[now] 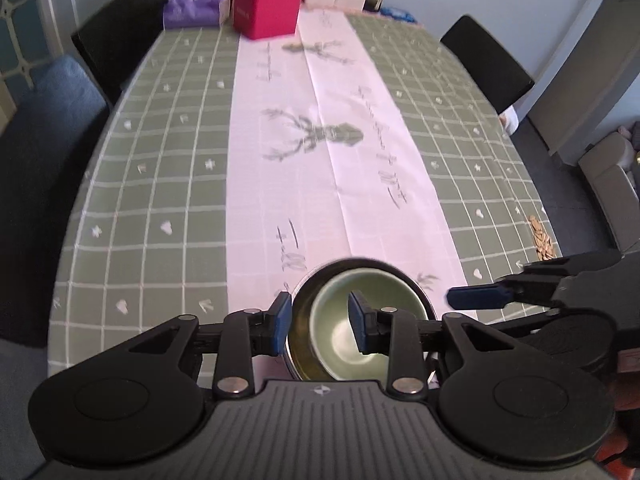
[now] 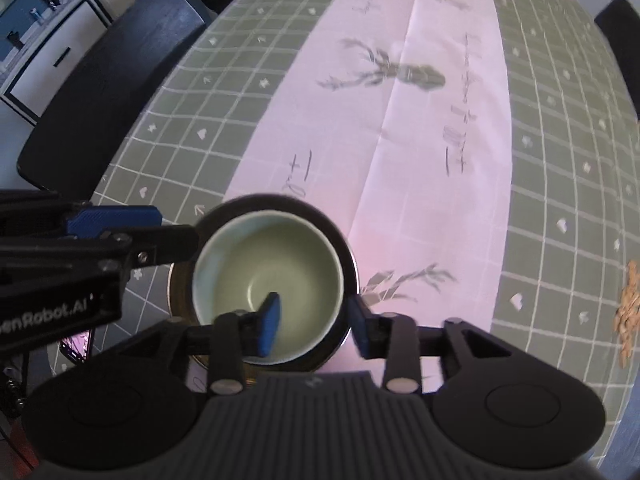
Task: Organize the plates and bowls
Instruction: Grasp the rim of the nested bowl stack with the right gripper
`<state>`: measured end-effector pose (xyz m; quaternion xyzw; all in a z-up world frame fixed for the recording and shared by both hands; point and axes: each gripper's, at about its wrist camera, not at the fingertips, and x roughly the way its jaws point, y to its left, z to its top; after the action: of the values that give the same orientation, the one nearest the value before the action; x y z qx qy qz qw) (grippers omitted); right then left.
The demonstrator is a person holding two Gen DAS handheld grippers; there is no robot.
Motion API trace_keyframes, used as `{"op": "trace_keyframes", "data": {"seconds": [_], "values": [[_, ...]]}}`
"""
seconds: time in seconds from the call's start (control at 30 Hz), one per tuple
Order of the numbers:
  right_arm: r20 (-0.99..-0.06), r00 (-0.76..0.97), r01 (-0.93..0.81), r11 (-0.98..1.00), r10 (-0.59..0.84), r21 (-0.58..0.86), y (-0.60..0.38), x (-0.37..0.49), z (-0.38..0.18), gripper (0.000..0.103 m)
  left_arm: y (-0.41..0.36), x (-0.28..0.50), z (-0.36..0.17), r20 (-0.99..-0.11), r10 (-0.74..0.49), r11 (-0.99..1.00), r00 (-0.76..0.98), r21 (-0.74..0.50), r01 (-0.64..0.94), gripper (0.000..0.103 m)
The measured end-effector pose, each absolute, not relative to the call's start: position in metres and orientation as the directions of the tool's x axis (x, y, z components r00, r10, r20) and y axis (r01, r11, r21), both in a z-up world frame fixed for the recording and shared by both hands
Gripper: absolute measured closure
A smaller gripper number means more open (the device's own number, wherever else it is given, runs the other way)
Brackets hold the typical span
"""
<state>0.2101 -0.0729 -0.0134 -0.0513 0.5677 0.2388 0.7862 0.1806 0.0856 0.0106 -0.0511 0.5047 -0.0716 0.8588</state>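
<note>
A pale green bowl (image 1: 360,320) (image 2: 268,280) sits nested inside a larger dark bowl (image 1: 304,320) (image 2: 348,256) on the near end of the table. My left gripper (image 1: 320,320) straddles the left walls of both bowls, one pad outside, one inside the green bowl, with a gap still showing. My right gripper (image 2: 314,322) straddles the right walls the same way. The right gripper's blue pad (image 1: 476,296) shows at the right in the left wrist view. The left gripper's blue pad (image 2: 114,218) shows at the left in the right wrist view.
The table has a green checked cloth (image 1: 160,184) with a pink runner (image 1: 320,184). A red box (image 1: 266,8), a purple pack (image 1: 196,8) and jars stand at the far end. Seeds (image 2: 632,308) lie at the right edge. Dark chairs (image 1: 120,32) stand around.
</note>
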Motion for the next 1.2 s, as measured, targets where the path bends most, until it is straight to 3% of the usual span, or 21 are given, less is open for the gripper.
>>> {"op": "trace_keyframes", "data": {"seconds": [0.17,0.27,0.43,0.7,0.83,1.2], "values": [[-0.864,0.301,-0.421,0.869,0.404,0.26,-0.096,0.2,-0.005,0.04,0.095,0.165,0.011,-0.82,-0.185,0.983,0.542,-0.162,0.089,0.05],[-0.828,0.328,-0.367,0.869,0.455,0.332,-0.115,0.197,-0.013,0.039,0.106,0.152,0.008,-0.79,-0.222,0.973,0.572,-0.22,0.073,0.039],[-0.771,0.349,-0.237,0.846,0.533,0.478,-0.142,0.195,-0.042,0.037,0.121,0.128,-0.007,-0.712,-0.239,0.95,0.66,-0.311,0.009,0.032],[-0.692,0.367,-0.073,0.761,0.621,0.644,-0.156,0.183,-0.088,0.032,0.131,0.111,-0.058,-0.666,-0.189,0.87,0.721,-0.454,-0.191,0.031],[-0.649,0.368,0.004,0.697,0.666,0.717,-0.158,0.181,-0.109,0.031,0.126,0.112,-0.076,-0.66,-0.223,0.833,0.717,-0.511,-0.213,0.031],[-0.623,0.382,0.056,0.656,0.682,0.753,-0.152,0.18,-0.132,0.028,0.113,0.12,-0.102,-0.69,-0.23,0.824,0.687,-0.513,-0.239,0.031]]}}
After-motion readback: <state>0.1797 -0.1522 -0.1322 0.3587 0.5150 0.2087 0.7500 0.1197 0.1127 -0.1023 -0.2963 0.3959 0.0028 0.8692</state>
